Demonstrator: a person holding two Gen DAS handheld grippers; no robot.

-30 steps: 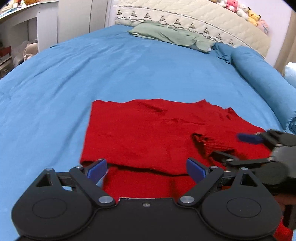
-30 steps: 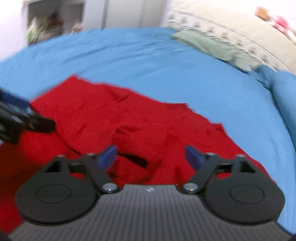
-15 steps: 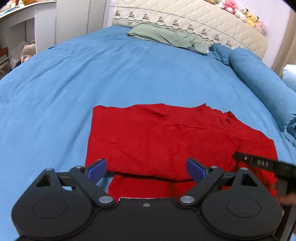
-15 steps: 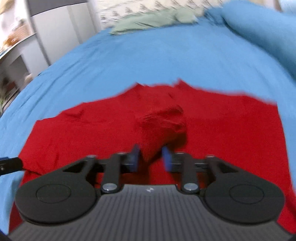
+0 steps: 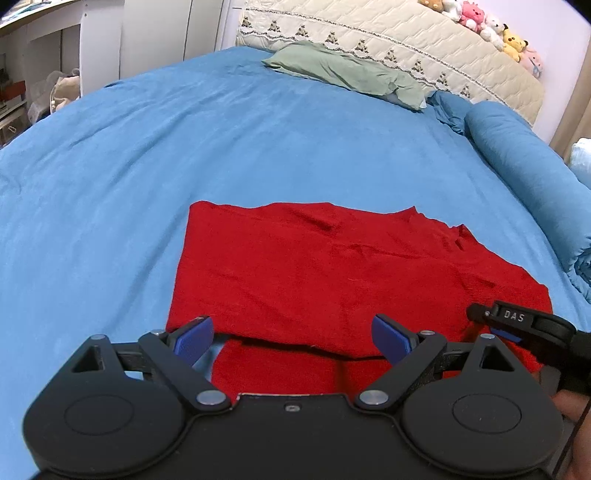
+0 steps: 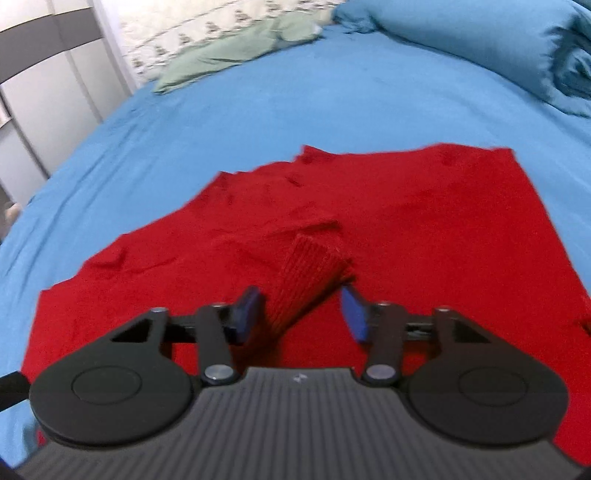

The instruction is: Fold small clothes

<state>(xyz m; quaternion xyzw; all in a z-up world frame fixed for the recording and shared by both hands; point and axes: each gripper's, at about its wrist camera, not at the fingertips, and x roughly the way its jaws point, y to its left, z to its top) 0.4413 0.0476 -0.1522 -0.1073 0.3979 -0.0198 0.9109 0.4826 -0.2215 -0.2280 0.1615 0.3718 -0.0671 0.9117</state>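
A red knit garment [image 5: 332, 266] lies spread on the blue bed, with its near part folded under a flap edge. My left gripper [image 5: 293, 338] is open and empty just above the garment's near edge. The right gripper [image 5: 517, 321] shows at the garment's right side in the left wrist view. In the right wrist view the right gripper [image 6: 301, 312] is open, with a ribbed red cuff [image 6: 306, 277] lying between its blue pads, leaning on the left pad. The garment [image 6: 424, 229] spreads out beyond it.
The blue bedsheet [image 5: 184, 147] extends all round. A green pillow [image 5: 343, 70] and a quilted headboard [image 5: 424, 55] with plush toys [image 5: 495, 26] are at the far end. A rolled blue duvet [image 5: 528, 173] lies along the right. White cupboards [image 5: 155, 33] stand at the left.
The right gripper closed on the cuff half a second ago, carried it to the garment's right side, and its jaws have now opened. The left gripper stayed open and nearly still.
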